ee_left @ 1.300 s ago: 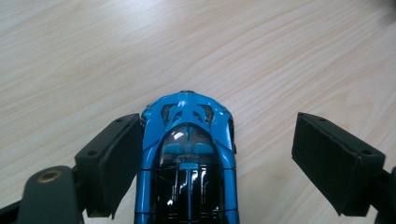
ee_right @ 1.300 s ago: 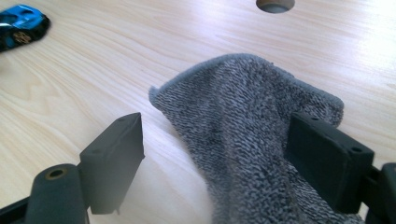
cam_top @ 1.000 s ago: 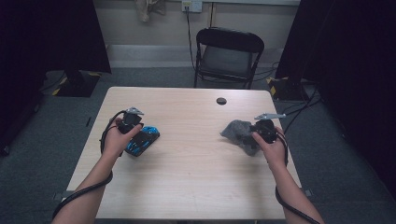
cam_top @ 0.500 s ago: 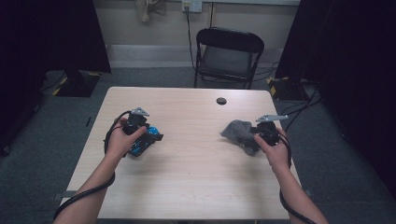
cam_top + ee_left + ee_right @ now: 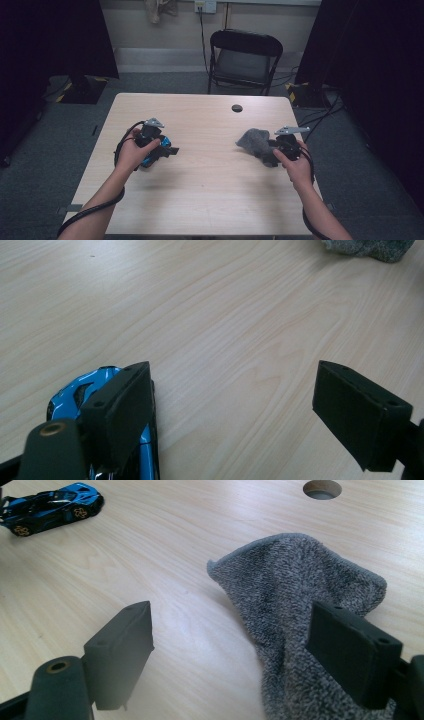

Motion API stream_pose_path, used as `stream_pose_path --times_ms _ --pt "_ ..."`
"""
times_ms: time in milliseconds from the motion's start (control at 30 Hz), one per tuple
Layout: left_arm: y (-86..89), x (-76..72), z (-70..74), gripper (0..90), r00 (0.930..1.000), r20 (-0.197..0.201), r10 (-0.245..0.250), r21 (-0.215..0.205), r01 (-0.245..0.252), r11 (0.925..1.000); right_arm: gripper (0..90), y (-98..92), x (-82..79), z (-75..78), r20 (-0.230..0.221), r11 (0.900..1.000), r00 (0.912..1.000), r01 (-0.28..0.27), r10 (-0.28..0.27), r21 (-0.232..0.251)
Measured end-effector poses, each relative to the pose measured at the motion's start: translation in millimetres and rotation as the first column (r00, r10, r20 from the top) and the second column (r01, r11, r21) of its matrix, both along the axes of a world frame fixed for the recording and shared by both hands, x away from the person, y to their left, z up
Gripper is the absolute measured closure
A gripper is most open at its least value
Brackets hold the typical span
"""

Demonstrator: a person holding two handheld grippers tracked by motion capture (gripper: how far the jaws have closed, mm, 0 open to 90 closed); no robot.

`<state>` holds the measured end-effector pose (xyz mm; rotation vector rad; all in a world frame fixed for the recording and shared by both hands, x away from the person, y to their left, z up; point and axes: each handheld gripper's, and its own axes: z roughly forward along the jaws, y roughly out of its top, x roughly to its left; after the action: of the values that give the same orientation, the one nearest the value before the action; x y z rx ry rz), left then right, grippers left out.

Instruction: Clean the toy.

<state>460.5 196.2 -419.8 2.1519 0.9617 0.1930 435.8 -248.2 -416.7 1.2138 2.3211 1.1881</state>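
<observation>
table (image 5: 210, 190) of pale wood, seen from above, with a round cable hole (image 5: 237, 108) near the far edge. blue toy car (image 5: 75, 400) lying on the left half, partly hidden behind one pad in the left gripper view, outside the gap rather than inside it. left gripper (image 5: 232, 415) held low over the car, jaws spread wide, only bare wood between the pads. in the high view, left gripper (image 5: 165, 150) wrapped by the left hand (image 5: 132, 154), car just under and beside it, a sliver of blue showing. grey towel (image 5: 305, 610) bunched in a peaked heap on the right half, well apart from the car. right gripper (image 5: 230, 655) jaws standing wide too, one pad over the towel's near edge, the other over bare table; no pinch on the cloth visible. in the high view, right gripper (image 5: 272, 150) in the right hand (image 5: 295, 162), tips at the towel (image 5: 252, 140). black folding chair (image 5: 243, 60) beyond the far edge, on grey carpet.
</observation>
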Motion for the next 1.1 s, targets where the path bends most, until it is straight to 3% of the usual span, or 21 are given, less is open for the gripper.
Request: stream_pose_path --times_ms 333,567,733,1100 --pt "-3.7 -10.9 -4.5 16.3 0.9997 -0.003 -0.026 -0.013 0.026 0.9996 18.2 -3.0 -11.6 -1.5 -0.003 0.999 0.9996 -0.027 0.027 0.019" --pt "-5.5 -19.8 -6.9 16.3 0.999 0.009 -0.044 -0.031 0.044 0.9985 18.2 0.0 -17.9 -3.3 -0.002 0.999 0.9989 -0.047 0.047 0.008" --pt "-8.3 -30.6 -9.3 16.3 0.9969 0.014 -0.078 -0.027 0.078 0.9966 18.3 10.9 -23.7 -4.8 -0.007 0.996 0.9955 -0.094 0.094 0.005" --pt "-10.8 -47.4 -10.1 16.3 0.9957 0.034 -0.086 -0.046 0.088 0.9951 18.2 35.3 -30.4 -9.3 -0.01 0.986 0.986 -0.166 0.166 0.007"
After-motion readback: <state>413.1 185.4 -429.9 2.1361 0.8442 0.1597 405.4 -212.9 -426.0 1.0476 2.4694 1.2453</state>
